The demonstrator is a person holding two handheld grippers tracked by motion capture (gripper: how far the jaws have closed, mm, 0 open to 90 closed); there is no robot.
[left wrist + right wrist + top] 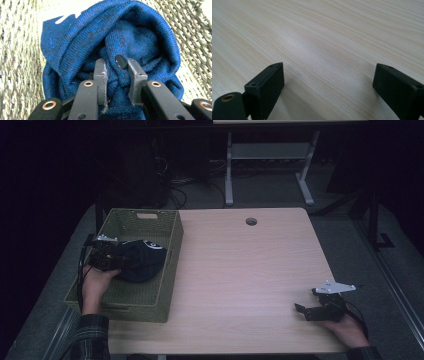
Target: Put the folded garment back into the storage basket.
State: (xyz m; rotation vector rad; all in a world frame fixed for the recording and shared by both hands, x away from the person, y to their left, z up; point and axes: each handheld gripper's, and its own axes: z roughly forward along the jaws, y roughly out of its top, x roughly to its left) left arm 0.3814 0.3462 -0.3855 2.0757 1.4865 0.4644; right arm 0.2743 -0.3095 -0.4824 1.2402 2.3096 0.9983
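My left gripper (116, 262) is inside the green woven basket (167, 265) at the left side of the bench (240, 270). Its two jaws are squeezed in on a fold of the blue knit hat (75, 45) — the wool bunches up between them, and a small dark button (121, 61) sits right by one jaw tip. In the high view the hat (142, 260) looks almost black and lies as a soft heap in the middle of the basket, with a bit of white on its top. The basket walls rise on all sides of the hat, and the woven sides are close around it in the left gripper view.

My right gripper (306, 311) is well apart from all that, down at the near right corner of the bench. Its jaws are spread wide and hold nothing — bare pale wood shows between them in the right gripper view.

There is a round hole (251, 221) in the bench near its far edge. Past the bench, on the dark floor, stand the white legs of another table (229, 175).
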